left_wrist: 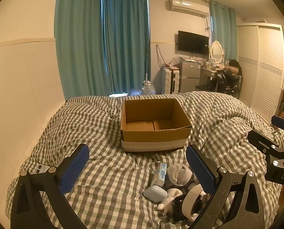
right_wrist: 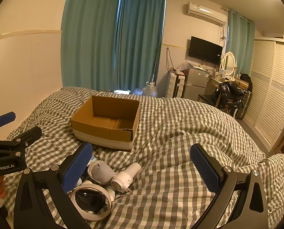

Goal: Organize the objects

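An open, empty cardboard box [left_wrist: 155,126] sits on the checked bed cover [left_wrist: 107,171]; it also shows in the right wrist view [right_wrist: 105,122]. A pile of small objects lies in front of it: a blue tissue pack [left_wrist: 161,173], a pale blue case [left_wrist: 155,193], a grey-white mask [left_wrist: 180,172], a tape roll [left_wrist: 191,200] and a white figurine [left_wrist: 168,204]. The right wrist view shows the mask [right_wrist: 101,171], the tape roll [right_wrist: 92,200] and a white hair-dryer-like device [right_wrist: 125,177]. My left gripper [left_wrist: 138,169] is open above the pile's left side. My right gripper [right_wrist: 142,169] is open, right of the pile.
The bed cover [right_wrist: 180,143] is rumpled, with a raised fold at the right. A white wall [left_wrist: 17,95] borders the bed on the left. Teal curtains [left_wrist: 103,47], a water jug [left_wrist: 148,88], a small fridge [left_wrist: 189,76], a dressing table and a wardrobe [left_wrist: 262,66] stand beyond the bed.
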The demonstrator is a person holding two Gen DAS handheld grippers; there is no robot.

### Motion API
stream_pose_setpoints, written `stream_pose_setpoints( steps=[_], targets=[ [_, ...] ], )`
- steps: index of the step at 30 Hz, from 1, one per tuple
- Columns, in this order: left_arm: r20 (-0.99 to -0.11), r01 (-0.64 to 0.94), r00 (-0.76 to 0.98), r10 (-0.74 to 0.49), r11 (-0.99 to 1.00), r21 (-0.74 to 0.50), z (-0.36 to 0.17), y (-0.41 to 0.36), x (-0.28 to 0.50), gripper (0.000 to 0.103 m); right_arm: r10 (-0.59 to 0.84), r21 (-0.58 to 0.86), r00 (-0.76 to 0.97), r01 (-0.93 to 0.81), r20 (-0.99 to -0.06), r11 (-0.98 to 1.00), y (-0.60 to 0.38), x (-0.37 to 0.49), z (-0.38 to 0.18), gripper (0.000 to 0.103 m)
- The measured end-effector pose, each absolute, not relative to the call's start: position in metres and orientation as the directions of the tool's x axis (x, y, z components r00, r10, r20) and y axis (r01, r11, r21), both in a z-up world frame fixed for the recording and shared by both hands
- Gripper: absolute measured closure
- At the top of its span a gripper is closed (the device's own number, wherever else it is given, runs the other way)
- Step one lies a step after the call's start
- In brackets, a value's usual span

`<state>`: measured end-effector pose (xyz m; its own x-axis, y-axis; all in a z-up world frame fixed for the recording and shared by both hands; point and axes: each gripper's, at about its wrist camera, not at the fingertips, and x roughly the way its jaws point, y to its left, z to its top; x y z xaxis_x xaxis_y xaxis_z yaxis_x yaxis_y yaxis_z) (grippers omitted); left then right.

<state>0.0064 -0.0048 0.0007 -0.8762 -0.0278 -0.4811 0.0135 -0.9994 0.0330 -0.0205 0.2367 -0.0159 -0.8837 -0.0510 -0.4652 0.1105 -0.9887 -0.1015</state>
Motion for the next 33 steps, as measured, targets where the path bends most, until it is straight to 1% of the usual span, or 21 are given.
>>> stream_pose_setpoints(
  steps=[5,14,29,33],
  targets=[
    [-0.499,0.009,-0.866,-0.022,-1.0,0.029,-0.0009,-0.0039,0.0027,0.0,-0.051,-0.102,-0.884,0.11,-0.465,-0.989,0.2365,-0.0203,-0.0158,0.0],
    [-0.487,-0.01,-0.873,-0.001,-1.0,0.021,-0.0012,-0.0027,0.0038,0.0,-0.057,-0.103,-0.884,0.118,-0.464,-0.988,0.2342,-0.0189,-0.0169,0.0],
    [-0.485,0.008,-0.874,-0.028,-0.999,0.043,-0.0047,-0.0024,0.0055,0.0,-0.06,-0.105,-0.882,0.122,-0.467,-0.987,0.2336,-0.0176,-0.018,0.0],
    [-0.481,0.001,-0.877,-0.013,-1.0,0.026,-0.004,-0.0039,0.006,0.0,-0.065,-0.104,-0.881,0.128,-0.469,-0.986,0.2322,-0.0177,-0.0186,0.0]
  ],
)
